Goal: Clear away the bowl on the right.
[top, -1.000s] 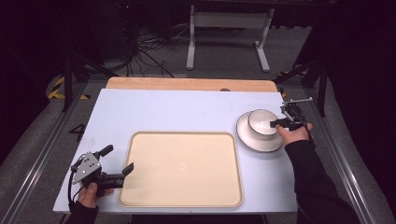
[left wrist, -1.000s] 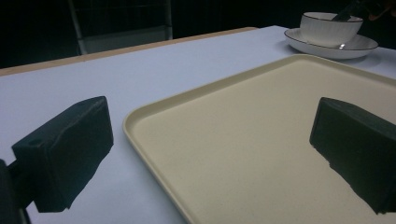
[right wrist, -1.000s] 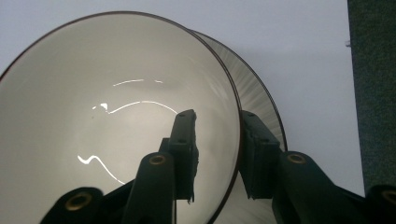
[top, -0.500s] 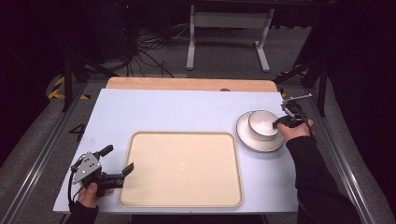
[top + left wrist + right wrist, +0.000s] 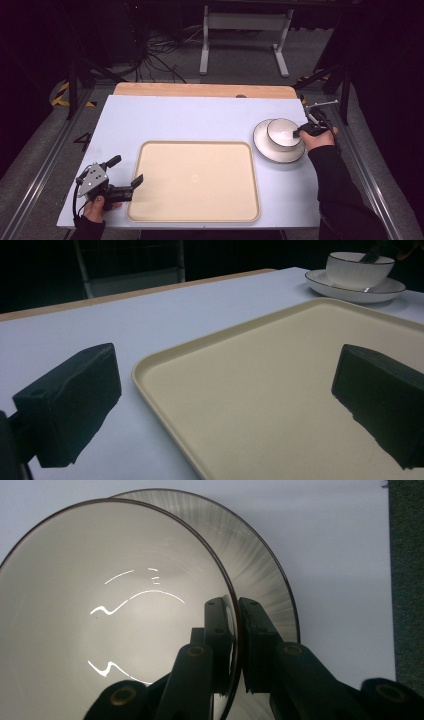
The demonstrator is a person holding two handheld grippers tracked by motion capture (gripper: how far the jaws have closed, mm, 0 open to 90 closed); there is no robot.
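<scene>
The right tongs (image 5: pixel 237 645) have just clenched on the rim of the white bowl (image 5: pixel 283 133), which sits on the saucer (image 5: pixel 265 148) right of the beige tray (image 5: pixel 195 180), so lifting it toward that tray seems next, while the left tongs (image 5: pixel 125 171) wait released by the tray's left edge.

Tray (image 5: pixel 195 180) at middle of table (image 5: pixel 200 120), against my near edge. Plate (image 5: pixel 265 145) right of tray, near table's right edge, apart from tray. Bowl (image 5: pixel 281 131) on plate. My right gripper (image 5: pixel 299 133) at bowl's right side, one jaw inside rim, one outside. My left gripper (image 5: pixel 125 172) at near left corner, just left of tray
</scene>
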